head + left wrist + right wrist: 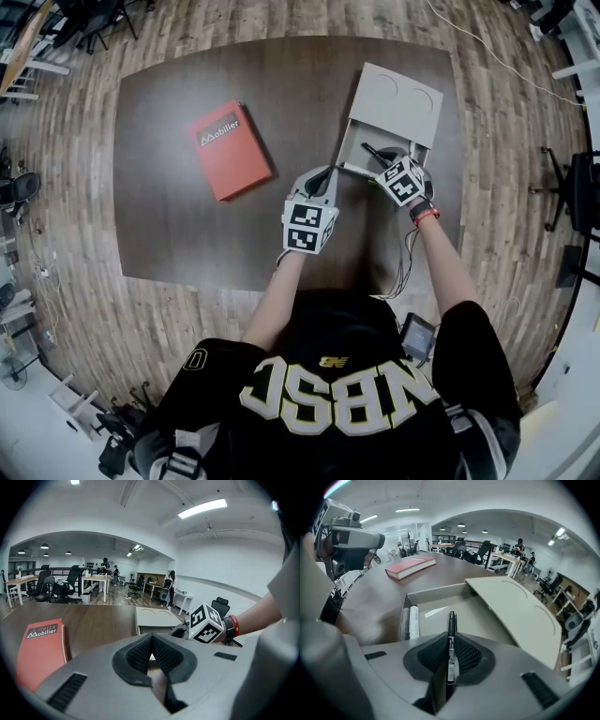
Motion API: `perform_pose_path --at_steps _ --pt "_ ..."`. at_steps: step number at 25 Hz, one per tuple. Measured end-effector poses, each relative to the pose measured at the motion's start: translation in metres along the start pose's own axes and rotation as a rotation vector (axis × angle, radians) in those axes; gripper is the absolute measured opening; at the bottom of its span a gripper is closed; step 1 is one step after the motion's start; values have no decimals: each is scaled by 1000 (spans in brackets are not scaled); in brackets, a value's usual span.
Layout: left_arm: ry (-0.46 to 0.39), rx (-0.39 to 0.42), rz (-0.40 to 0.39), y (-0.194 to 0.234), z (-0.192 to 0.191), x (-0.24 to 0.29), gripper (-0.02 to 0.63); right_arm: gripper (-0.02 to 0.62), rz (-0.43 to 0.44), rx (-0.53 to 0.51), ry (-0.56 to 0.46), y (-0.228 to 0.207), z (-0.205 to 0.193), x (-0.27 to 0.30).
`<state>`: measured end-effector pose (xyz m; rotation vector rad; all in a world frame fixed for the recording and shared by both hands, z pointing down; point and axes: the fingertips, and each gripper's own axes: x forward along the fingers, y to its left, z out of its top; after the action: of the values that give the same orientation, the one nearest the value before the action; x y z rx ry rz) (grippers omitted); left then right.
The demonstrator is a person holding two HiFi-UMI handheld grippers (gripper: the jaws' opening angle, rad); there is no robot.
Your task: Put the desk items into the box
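The right tool [450, 641] is clamped on a black pen [452, 620]. The pen sticks straight out along the jaws, its tip over the open box [436, 591] at the far right. The left tool [151, 656], jaws together and empty, hangs nearer, to the left.

a big open office is shown. rows of white desks [93, 579] and black wheeled chairs [70, 583] are seen at the back. long lights [202, 508] are fixed to the ceiling. the floor [525, 187] is made of wood. people [169, 583] are seen standing by the desks.
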<state>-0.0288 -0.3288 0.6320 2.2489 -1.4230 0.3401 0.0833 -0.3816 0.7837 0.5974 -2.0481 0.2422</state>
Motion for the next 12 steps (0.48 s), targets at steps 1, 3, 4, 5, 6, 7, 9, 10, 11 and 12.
perform_pose_path --at_steps 1,3,4,5,6,7,9,10,11,12 --pt "0 0 0 0 0 0 14 52 1 3 -2 0 0 0" --pt "-4 1 -3 -1 1 -1 14 52 4 18 -4 1 0 1" --pt "-7 2 -5 -3 2 -1 14 54 7 29 -4 1 0 1" --pt "-9 4 -8 -5 3 -1 14 55 10 44 -5 0 -1 1" --pt "-10 5 -9 -6 3 -2 14 65 13 64 -9 -1 -2 -1" --pt "-12 7 -10 -7 4 -3 14 74 11 84 -16 -2 -1 -4" --pt "-20 10 -11 -8 8 -6 14 74 -9 113 -45 -7 3 -14" --pt "-26 12 -10 -7 10 -7 14 74 -24 122 -67 -9 7 -20" --pt "-32 14 -9 -7 12 -8 14 74 -38 135 -90 -11 11 -27" --pt "-38 16 -7 -7 14 -10 14 74 -51 151 -115 -12 15 -35"
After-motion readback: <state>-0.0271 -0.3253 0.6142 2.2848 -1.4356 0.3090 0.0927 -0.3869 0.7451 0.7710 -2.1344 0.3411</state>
